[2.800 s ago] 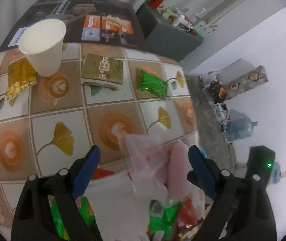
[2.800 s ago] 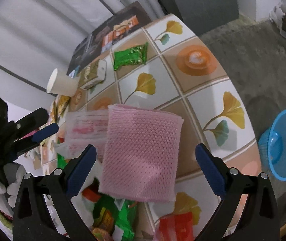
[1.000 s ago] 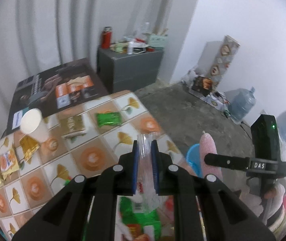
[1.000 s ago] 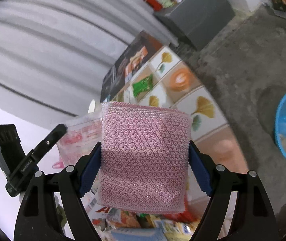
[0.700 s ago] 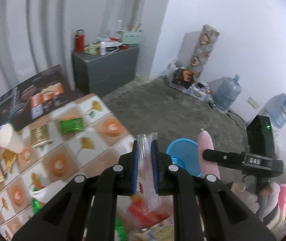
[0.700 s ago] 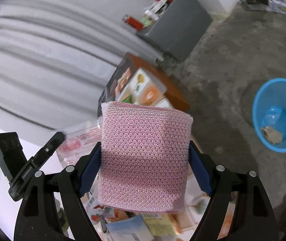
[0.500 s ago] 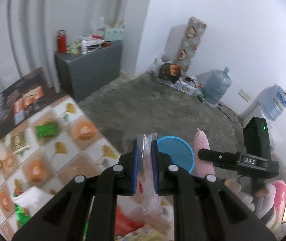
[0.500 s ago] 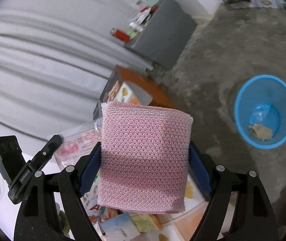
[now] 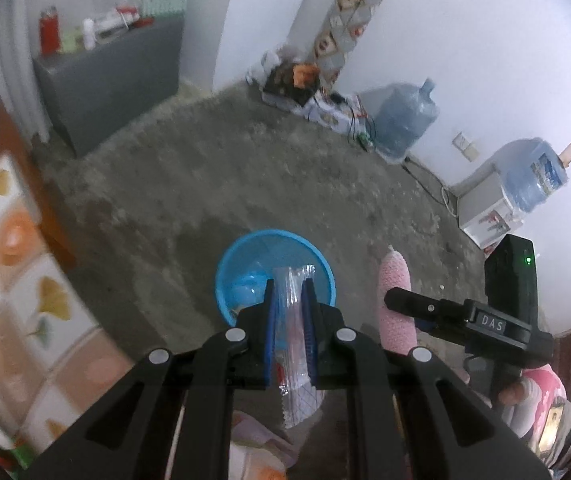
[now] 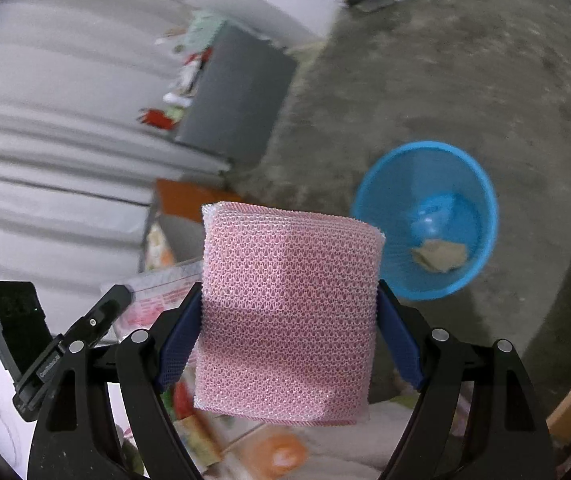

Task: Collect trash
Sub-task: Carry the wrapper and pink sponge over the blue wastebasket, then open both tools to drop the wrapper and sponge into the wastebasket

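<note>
My left gripper (image 9: 288,300) is shut on a clear plastic wrapper (image 9: 294,344) with red print, held edge-on over the near rim of a blue trash basket (image 9: 275,268) on the floor. My right gripper (image 10: 289,320) is shut on a pink mesh foam sleeve (image 10: 289,316); the sleeve also shows in the left wrist view (image 9: 395,300), to the right of the basket. In the right wrist view the basket (image 10: 425,216) sits up and right of the sleeve, with a crumpled brown scrap (image 10: 439,256) inside. The wrapper (image 10: 157,296) shows at left there.
The tiled table (image 9: 17,280) with leaf and coffee prints lies at left. A grey cabinet (image 9: 109,76) with bottles stands by the wall. Water jugs (image 9: 403,120), boxes and cables line the far wall. Concrete floor (image 9: 245,168) surrounds the basket.
Both grippers closed on their items on the table, lifted them, and swung right away from the table toward the blue basket, which is now closer and more central in both views.
</note>
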### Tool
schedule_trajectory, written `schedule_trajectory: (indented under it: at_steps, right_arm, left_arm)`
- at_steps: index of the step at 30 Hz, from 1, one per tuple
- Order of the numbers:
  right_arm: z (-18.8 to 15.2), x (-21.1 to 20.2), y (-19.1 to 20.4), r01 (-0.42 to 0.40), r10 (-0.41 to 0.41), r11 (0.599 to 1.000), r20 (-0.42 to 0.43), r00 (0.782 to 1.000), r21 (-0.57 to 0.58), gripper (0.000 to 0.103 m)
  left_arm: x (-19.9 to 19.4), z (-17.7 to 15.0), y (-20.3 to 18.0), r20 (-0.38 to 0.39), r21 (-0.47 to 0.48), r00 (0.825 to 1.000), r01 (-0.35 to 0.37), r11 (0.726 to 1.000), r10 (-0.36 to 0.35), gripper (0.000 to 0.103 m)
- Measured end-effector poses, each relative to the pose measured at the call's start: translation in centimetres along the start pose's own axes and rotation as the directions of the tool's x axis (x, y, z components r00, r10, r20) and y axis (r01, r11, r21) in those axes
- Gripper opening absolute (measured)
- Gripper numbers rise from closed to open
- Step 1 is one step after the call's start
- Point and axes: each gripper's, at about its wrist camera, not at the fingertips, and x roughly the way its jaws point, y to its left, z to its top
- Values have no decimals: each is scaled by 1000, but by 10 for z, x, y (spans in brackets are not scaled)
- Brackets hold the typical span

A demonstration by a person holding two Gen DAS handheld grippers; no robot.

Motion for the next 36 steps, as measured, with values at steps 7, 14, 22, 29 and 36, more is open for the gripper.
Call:
schedule_trajectory:
  at_steps: [7,14,22,29,36]
  right_arm:
    - [30,24,-41,64,-63,997,-26,998,49,79]
    - [47,71,-82,193,-192,980,-25,981,47,86]
    - [26,69,-107,225,-226,973,2,974,59,86]
    - [-5,32,-93,261,-259,965,104,960,-4,86]
    - [-37,-10,-55,340,-297,930,258,919,-140,91]
  left_arm:
    - [82,18,-3,-71,-33,997,14,999,-16,12]
    - [150,28,14,-106,-97,994,-33,995,22,62]
    - [133,20,23,-70,-108,997,-15,994,7,63]
    - [64,9,16,69,-71,998,15,997,-11,69]
    - [-8,-21,0,207,6,977,45,999,-46,76]
